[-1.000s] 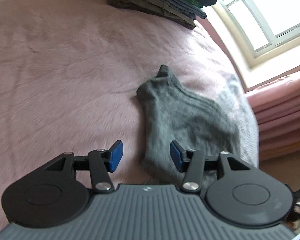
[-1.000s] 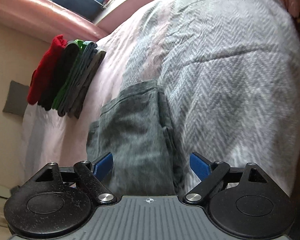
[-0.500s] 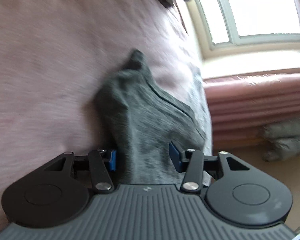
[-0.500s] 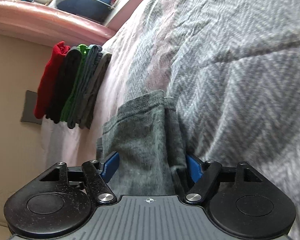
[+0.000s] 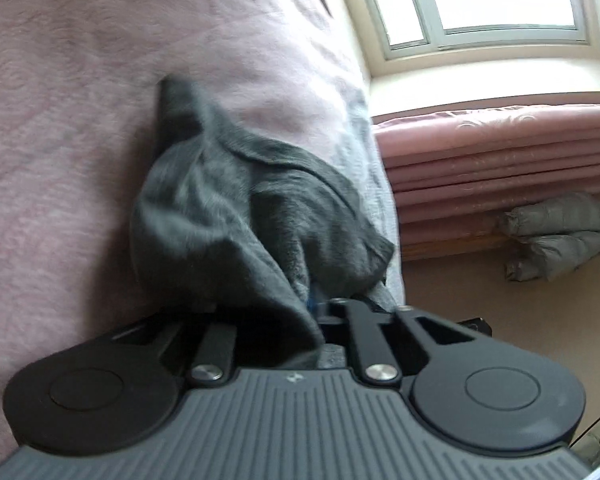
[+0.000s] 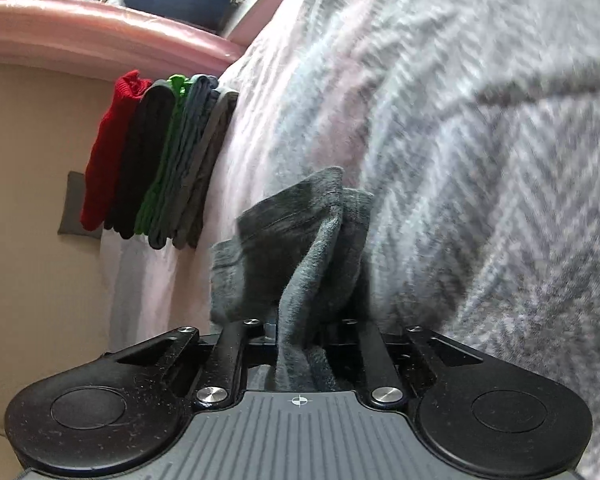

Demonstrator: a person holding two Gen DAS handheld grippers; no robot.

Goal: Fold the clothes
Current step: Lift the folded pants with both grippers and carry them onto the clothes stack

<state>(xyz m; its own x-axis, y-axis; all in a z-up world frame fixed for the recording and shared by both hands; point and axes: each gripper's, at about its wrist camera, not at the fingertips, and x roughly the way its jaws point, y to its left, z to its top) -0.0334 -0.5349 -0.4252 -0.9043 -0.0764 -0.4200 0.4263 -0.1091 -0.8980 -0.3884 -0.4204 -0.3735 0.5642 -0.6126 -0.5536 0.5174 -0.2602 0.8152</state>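
A dark grey folded garment (image 5: 228, 216) lies bunched on the pink bedspread (image 5: 60, 128). My left gripper (image 5: 296, 312) is shut on its near edge, and the cloth drapes over the fingers and hides most of them. In the right wrist view the same grey garment (image 6: 300, 248) rises in folds from between the jaws, with my right gripper (image 6: 300, 340) shut on it. The cloth is lifted into a ridge between both grips.
A stack of folded clothes (image 6: 160, 160), red, black, green and grey, stands on the bed near the pink headboard (image 6: 100, 36). A grey herringbone blanket (image 6: 480, 140) covers the bed's other part. A window (image 5: 484, 0), pink cushions (image 5: 500, 160) and a grey padded bundle (image 5: 560, 236) lie beyond the bed edge.
Both grippers moved onto the grey garment and went from open to shut on its edge. The cloth, flat a second ago, is now bunched and lifted.
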